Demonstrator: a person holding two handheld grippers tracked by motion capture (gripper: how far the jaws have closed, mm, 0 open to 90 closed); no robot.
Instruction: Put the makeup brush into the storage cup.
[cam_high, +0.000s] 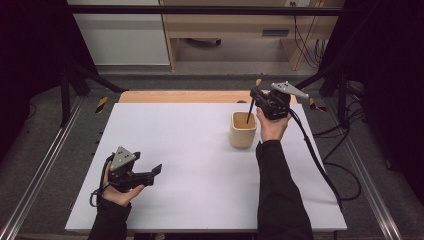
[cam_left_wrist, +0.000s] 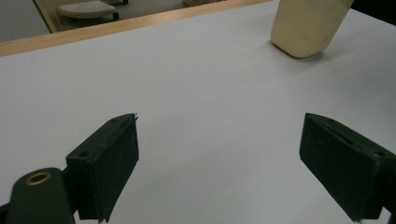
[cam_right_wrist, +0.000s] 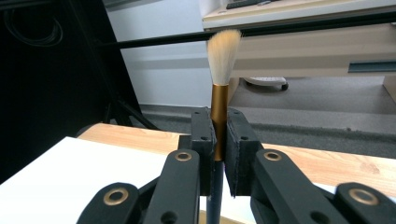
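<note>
Right tool (cam_right_wrist: 218, 154) clamps 1 brush (cam_right_wrist: 220, 100) over 1 cup (cam_high: 243, 130); left tool (cam_left_wrist: 219, 158) released.

- Your sleeves (cam_high: 277, 195) are black and long, reaching to both wrists.
- Your left hand-held gripper (cam_high: 150, 174) is black, topped with a grey three-cornered plate (cam_high: 122, 157) with small dark screws.
- Its blocky black pads (cam_left_wrist: 109, 163) show small holes, with a brass ring (cam_left_wrist: 38, 178) at the pivot.
- Your right hand-held gripper (cam_right_wrist: 219, 149) has black link arms with brass-ringed pivots (cam_right_wrist: 183, 156).
- A black cable (cam_high: 312, 155) trails from it.
</note>
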